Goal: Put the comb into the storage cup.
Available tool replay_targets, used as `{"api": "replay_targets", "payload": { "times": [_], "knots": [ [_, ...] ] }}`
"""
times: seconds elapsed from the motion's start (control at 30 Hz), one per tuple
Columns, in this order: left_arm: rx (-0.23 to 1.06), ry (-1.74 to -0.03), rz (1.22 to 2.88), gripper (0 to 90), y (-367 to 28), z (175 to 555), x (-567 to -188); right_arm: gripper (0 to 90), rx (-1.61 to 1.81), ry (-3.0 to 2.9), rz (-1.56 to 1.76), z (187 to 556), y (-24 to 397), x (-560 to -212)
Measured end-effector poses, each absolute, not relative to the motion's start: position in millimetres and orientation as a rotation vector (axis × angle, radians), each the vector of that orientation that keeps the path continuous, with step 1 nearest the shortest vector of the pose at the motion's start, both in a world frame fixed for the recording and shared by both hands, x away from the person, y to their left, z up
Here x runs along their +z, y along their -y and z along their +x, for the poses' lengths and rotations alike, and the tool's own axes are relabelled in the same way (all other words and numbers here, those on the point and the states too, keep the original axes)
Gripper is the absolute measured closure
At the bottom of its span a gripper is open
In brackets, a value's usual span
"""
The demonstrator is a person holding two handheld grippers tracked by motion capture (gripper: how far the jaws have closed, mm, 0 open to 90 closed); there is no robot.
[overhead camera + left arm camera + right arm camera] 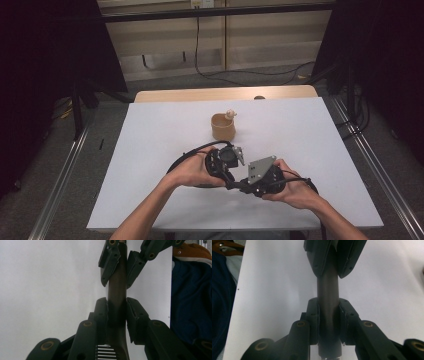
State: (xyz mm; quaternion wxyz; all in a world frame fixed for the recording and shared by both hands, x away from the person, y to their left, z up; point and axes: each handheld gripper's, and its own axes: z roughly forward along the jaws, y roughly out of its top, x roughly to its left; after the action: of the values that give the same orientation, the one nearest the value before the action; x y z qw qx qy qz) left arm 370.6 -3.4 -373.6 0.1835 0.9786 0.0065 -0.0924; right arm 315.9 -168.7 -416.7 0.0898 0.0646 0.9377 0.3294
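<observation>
Both hands meet low over the white surface (150, 150), each tool gripping one end of a dark, slim rod (117, 302). Seen from the left tool (117, 307), the rod runs straight between its clenched pads and on into the right tool's pads beyond. Likewise, the right tool (329, 310) is clamped on it. Well behind them stands a tan cup (223, 127).

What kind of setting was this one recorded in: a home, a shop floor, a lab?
Most likely a lab or recording bay, not a home: a bare white table stands between dark curtains, with metal floor rails along both sides and a cable hanging down the back wall.
</observation>
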Motion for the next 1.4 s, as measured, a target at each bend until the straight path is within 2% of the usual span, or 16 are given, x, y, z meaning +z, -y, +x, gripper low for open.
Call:
{"api": "replay_targets", "payload": {
  "times": [0.17, 0.27, 0.3, 0.33, 0.37, 0.4, 0.47, 0.53, 0.57, 0.93, 1.23, 1.4],
  "knots": [
    [-0.263, -0.024, 2.731, 69.9, 2, 373, -374, 73.0, 0.993, -2.790, 0.207, 316, 171, -416],
    [-0.230, -0.056, 2.707, 58.4, 1, 374, -372, 73.0, 0.993, -2.796, 0.210, 316, 171, -416],
    [-0.213, -0.069, 2.699, 48.6, 0, 374, -372, 73.0, 0.986, -2.797, 0.220, 316, 170, -416],
    [-0.201, -0.083, 2.692, 48.6, -1, 374, -371, 73.0, 0.986, -2.797, 0.220, 316, 170, -416],
    [-0.191, -0.090, 2.681, 42.3, -2, 374, -371, 73.0, 0.988, -2.793, 0.231, 316, 171, -416],
    [-0.181, -0.094, 2.670, 42.3, -3, 374, -370, 73.0, 0.988, -2.793, 0.231, 316, 171, -416],
    [-0.147, -0.108, 2.631, 36.7, -7, 374, -368, 73.0, 0.993, -2.787, 0.245, 316, 173, -414],
    [-0.096, -0.130, 2.609, 29.8, -11, 375, -367, 73.0, 0.994, -2.782, 0.265, 317, 175, -413],
    [-0.076, -0.139, 2.610, 21.9, -12, 374, -367, 73.0, 0.994, -2.791, 0.277, 317, 177, -413],
    [0.018, -0.213, 2.501, 8.4, -24, 373, -365, 73.0, 0.989, -2.786, 0.355, 318, 180, -414],
    [0.033, -0.256, 2.349, 5.6, -44, 376, -358, 73.0, 0.975, -2.766, 0.456, 320, 186, -415],
    [0.109, -0.290, 2.279, 5.5, -55, 375, -353, 73.0, 0.927, -2.735, 0.545, 322, 191, -417]
  ]
}}
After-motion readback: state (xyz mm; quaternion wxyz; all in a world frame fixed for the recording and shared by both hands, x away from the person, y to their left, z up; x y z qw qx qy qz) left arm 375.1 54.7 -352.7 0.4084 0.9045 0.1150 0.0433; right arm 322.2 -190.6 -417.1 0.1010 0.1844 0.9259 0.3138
